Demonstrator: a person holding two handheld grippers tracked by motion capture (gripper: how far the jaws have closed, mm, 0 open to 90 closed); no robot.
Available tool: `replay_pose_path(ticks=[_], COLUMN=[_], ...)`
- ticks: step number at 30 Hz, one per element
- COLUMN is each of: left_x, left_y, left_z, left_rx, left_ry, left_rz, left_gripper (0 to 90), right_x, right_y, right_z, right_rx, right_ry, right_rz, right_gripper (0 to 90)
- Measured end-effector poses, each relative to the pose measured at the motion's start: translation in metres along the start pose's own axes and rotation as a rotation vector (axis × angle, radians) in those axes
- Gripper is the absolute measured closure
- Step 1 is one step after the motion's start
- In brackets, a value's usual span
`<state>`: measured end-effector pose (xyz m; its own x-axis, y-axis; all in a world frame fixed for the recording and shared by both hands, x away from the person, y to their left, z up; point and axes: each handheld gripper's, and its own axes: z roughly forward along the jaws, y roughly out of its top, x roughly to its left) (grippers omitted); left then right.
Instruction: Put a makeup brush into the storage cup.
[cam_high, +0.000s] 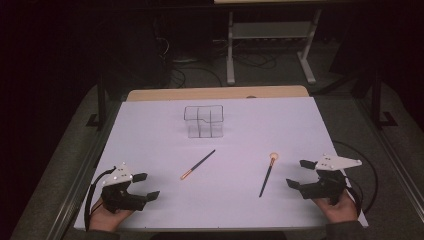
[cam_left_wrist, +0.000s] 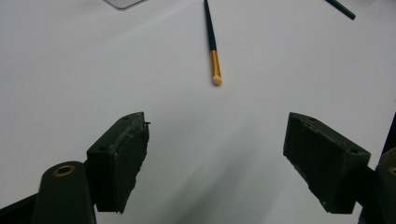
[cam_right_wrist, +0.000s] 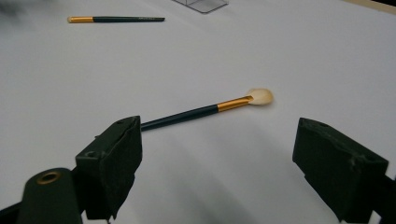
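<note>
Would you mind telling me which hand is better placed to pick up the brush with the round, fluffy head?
The right. Its open tongs face that brush, which lies just ahead on the white table. The left tongs sit nearer the other brush.

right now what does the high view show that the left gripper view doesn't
High view alone: the whole white table, the full clear divided organizer, the right tool and the fluffy head of the right makeup brush. Left gripper view alone: a close look at the left tool pads, standing open. Both: the left makeup brush.
</note>
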<state>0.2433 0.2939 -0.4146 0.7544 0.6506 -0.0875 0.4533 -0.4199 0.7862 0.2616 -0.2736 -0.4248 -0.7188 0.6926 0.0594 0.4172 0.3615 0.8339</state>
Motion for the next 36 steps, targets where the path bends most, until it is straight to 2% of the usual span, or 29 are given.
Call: replay_pose_path(ticks=[4,7,19,26,28,30,36], left_x=[0.001,0.001,-0.001,-0.001,-0.002,-0.006,-0.009], left_y=[0.001,0.001,0.002,0.005,0.008,0.011,0.022], left_z=[0.001,0.001,-0.003,-0.004,-0.004,-0.004,0.001], left_rx=[0.000,0.003,-0.026,-0.032,-0.033,-0.043,-0.027], left_ry=[0.003,-0.001,0.017,0.020,0.001,-0.005,-0.033], left_rz=[0.009,-0.002,-0.004,0.005,-0.005,-0.002,0.019], left_gripper=[20.9,20.9,18.9,18.3,18.4,19.1,20.6], right_x=[-0.001,-0.001,0.002,0.006,0.006,0.005,0.004], right_y=[-0.001,-0.001,0.001,0.004,0.003,0.003,0.003], right_z=[0.001,0.001,-0.003,-0.002,-0.003,-0.004,-0.004], right_rx=[0.001,-0.001,-0.029,-0.027,-0.031,-0.036,-0.035], right_ry=[0.002,0.001,0.001,0.002,0.000,-0.002,-0.003], right_rz=[0.001,0.000,-0.012,-0.018,-0.017,-0.007,-0.004], right_gripper=[14.6,14.5,14.4,14.4,14.4,14.4,14.3])
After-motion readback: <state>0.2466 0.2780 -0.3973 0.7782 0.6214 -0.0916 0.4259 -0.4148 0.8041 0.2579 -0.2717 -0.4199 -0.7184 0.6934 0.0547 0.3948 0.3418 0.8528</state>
